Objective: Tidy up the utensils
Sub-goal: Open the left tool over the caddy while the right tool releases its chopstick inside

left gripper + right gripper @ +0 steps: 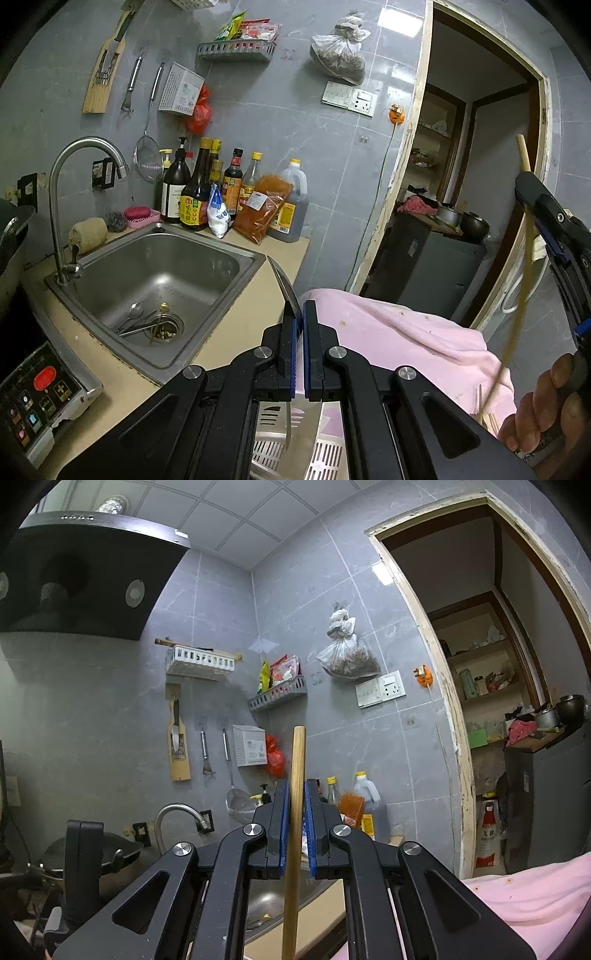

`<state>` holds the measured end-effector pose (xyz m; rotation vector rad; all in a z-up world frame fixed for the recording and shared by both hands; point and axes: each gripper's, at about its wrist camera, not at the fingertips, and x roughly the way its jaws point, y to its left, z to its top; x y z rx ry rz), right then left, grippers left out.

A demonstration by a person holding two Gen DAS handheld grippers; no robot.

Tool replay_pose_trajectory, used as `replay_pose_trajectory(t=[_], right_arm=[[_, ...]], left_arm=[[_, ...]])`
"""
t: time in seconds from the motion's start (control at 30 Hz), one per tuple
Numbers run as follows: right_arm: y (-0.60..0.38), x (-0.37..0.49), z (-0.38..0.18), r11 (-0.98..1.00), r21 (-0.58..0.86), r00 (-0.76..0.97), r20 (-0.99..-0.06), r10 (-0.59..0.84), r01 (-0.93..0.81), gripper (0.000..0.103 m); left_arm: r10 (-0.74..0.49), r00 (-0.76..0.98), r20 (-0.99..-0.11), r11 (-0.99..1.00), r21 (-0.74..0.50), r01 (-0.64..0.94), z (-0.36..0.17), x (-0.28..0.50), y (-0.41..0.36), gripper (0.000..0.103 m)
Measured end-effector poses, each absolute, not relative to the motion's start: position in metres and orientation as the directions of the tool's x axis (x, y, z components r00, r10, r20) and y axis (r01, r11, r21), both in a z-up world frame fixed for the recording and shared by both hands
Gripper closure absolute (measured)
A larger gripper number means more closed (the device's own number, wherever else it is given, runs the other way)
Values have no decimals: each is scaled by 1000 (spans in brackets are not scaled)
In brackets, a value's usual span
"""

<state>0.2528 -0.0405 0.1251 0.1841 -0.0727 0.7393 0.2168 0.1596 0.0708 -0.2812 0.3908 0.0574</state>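
Note:
My left gripper [300,314] is shut on a knife [285,286]; its steel blade points up and away over the counter edge beside the sink [236,266]. A spoon and chopsticks [136,319] lie at the sink's drain. My right gripper [297,794] is shut on a wooden chopstick [297,760] held upright. In the left wrist view the right gripper [528,206] shows at the right edge with the chopstick [523,155] sticking out above it. A perforated metal utensil holder [325,458] sits below the left gripper.
Sauce bottles [207,188] and an oil jug [291,203] stand behind the sink by the faucet [74,173]. A pink cloth [406,339] covers the right of the counter. An induction cooker [40,395] is at left. Wall racks [199,661] hang above. A doorway [517,701] is at right.

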Motion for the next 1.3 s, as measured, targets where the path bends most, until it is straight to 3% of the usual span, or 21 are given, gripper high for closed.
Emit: replay_pose_trajectory(t=[0.23, 0.6, 0.63, 0.73, 0.8, 0.97, 1.0, 1.07, 1.17, 1.3], right_arm=[[-42, 253, 127, 726, 140, 740, 141, 658, -673, 97], [-48, 248, 116, 734, 99, 740, 69, 669, -672, 96], [-51, 246, 115, 740, 94, 746, 62, 663, -666, 93], [-63, 238, 111, 756, 89, 761, 47, 647, -648, 63], [-72, 232, 109, 760, 90, 765, 47, 642, -644, 61], [-100, 218, 108, 809, 85, 813, 23, 582, -582, 48], [-105, 216, 107, 816, 85, 820, 19, 572, -571, 45], [-118, 209, 107, 837, 87, 840, 11, 542, -541, 29], [-139, 198, 107, 862, 89, 865, 6, 501, -500, 22], [-168, 182, 111, 888, 91, 892, 7, 452, -450, 13]], left_arm=[[2, 922, -386, 960, -258, -111, 72, 217, 160, 102], [-70, 905, -420, 962, -269, -51, 69, 215, 161, 101], [-68, 904, -422, 964, -263, -51, 70, 214, 160, 100], [-63, 902, -428, 966, -252, -51, 72, 211, 157, 86], [-50, 914, -403, 963, -261, -62, 75, 205, 156, 58], [-20, 936, -353, 957, -277, -84, 87, 191, 152, 54], [-17, 941, -338, 957, -279, -83, 90, 187, 150, 49], [-1, 952, -306, 959, -272, -86, 97, 180, 144, 40], [2, 965, -261, 962, -264, -74, 105, 171, 129, 30], [-58, 971, -231, 968, -252, -3, 114, 162, 99, 26]])
